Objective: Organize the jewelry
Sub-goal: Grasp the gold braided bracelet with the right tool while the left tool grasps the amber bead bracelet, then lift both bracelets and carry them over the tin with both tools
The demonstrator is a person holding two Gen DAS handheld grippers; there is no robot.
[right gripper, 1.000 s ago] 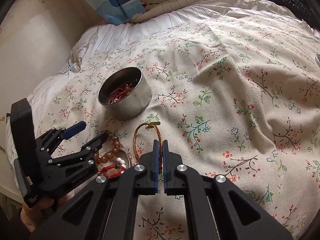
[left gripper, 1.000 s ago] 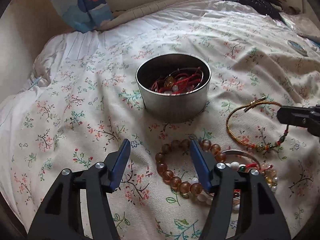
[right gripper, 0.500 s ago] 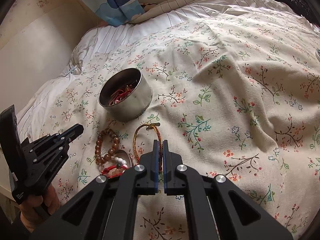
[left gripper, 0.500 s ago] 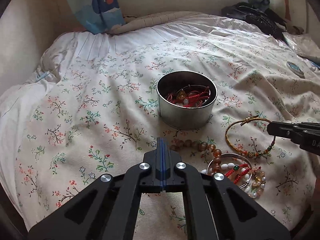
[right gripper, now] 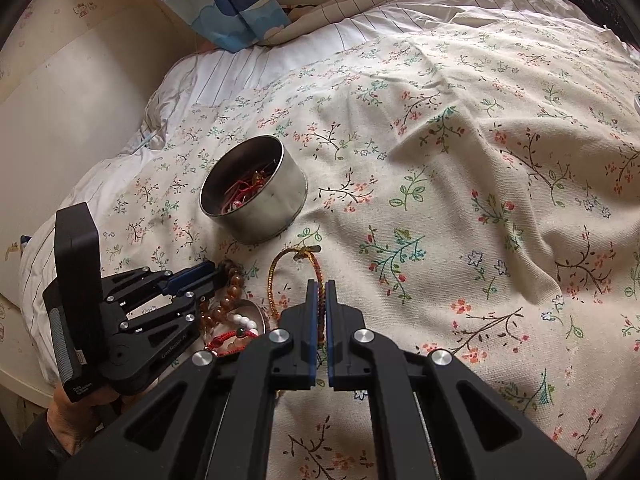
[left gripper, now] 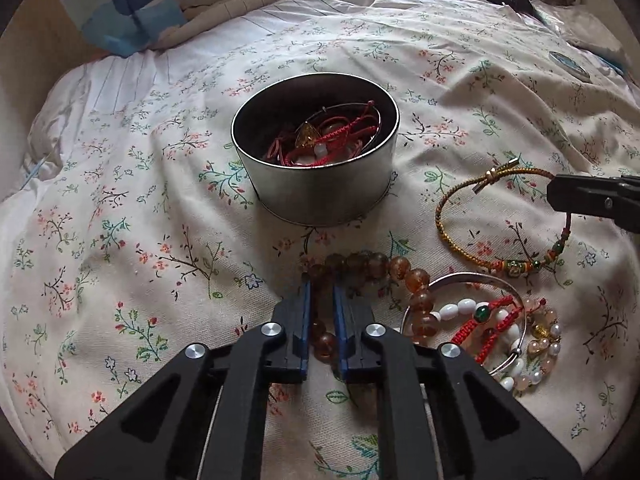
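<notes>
Both grippers are at the pick-up step. One round tin [left gripper: 320,184], already holding red cords, stands beyond both sets of fingertips. The left gripper [left gripper: 319,300] is clamped on the amber bead bracelet [left gripper: 400,272], whose beads run between its pads; the right gripper [right gripper: 321,300] is pinched on the braided cord bracelet [right gripper: 276,276]. Just right of the left fingers lies one tangled heap [left gripper: 492,328] of bangle and beads. Next, I judge, each should lift its bracelet into the tin.

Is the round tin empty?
No, the tin holds a tangle of red cord bracelets with some beads, seen plainly from the left wrist camera.
</notes>
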